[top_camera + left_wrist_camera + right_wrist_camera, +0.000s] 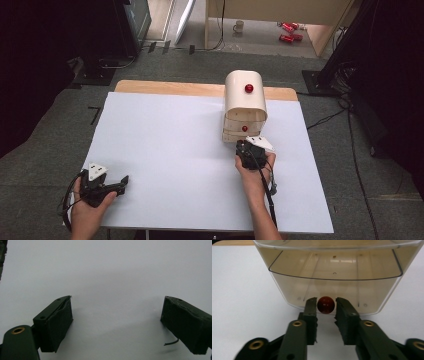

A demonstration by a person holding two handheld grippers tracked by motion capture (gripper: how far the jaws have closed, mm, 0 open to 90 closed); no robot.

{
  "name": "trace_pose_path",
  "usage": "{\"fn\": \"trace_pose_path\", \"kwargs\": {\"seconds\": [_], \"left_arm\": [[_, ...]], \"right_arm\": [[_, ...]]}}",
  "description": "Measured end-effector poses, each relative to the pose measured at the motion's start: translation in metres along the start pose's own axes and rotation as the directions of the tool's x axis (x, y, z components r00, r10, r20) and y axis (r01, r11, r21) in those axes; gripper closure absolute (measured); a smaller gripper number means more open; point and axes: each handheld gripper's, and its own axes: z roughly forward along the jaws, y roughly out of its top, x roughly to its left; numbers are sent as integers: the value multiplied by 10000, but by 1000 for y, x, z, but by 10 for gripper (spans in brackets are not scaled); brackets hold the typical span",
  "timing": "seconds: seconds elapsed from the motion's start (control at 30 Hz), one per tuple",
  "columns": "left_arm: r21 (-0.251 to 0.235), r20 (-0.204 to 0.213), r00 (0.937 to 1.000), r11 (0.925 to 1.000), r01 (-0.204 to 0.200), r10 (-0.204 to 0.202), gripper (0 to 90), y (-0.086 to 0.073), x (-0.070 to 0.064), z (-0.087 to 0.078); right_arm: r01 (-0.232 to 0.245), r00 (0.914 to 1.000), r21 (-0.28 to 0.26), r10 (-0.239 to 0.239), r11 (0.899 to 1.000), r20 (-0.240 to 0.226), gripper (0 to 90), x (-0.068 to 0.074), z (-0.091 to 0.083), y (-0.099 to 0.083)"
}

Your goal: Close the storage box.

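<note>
The right hand-held gripper (325,308) sits closest to its own camera, its two black jaws narrowed around a red knob (326,305) with a sliver of gap on each side; whether the pads actually touch the knob cannot be told. That knob belongs to the bottom drawer (332,293) of a small cream drawer unit (244,102), and the drawer front is clear plastic, so its bare inside shows through. In the right gripper view one more clear drawer edge lies above it. From the high view the drawer unit stands on the white surface (165,150), toward the far edge and right of the middle, with a rounded top. Two red knobs can be counted on it: one on the upper rounded part (248,88) and the lower one (244,128) just ahead of the right hand-held gripper (248,148), which a hand (256,170) holds right at the unit's near face.

The left hand-held gripper (120,184) rests well apart from the drawer unit, at the near left corner of the surface, held in the other hand (87,210). In the left gripper view its two jaws stand wide apart over bare white surface (112,277), gripping nothing.

Beyond the drawer unit, on the floor past the surface, lie a white mug (239,26) and two red cans (289,31).
</note>
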Motion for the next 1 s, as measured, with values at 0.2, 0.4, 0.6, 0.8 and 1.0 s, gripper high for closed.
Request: {"fn": "trace_pose_path", "kwargs": {"seconds": [0.2, 0.4, 0.6, 0.8, 1.0], "left_arm": [[1, -3, 10000, 10000, 1, -1, 105, 0, 0, 0], [0, -4, 10000, 10000, 1, -1, 105, 0, 0, 0], [-1, -5, 10000, 10000, 2, -2, 106, 0, 0, 0], [0, -7, 10000, 10000, 2, -2, 106, 0, 0, 0], [-1, -9, 10000, 10000, 2, -2, 105, 0, 0, 0]], "right_arm": [[194, 9985, 403, -173, 9990, -529, 467, -6, -6, 0], [852, 9943, 809, -794, 9931, -717, 189, -10, -18, -2], [1008, 9893, 974, -893, 9901, -1156, 30, -21, -30, -7], [1117, 9894, 1093, -1003, 9877, -1049, 7, -38, -42, -15], [846, 9940, 1133, -760, 9900, -783, 3, -58, -51, -23]]}}
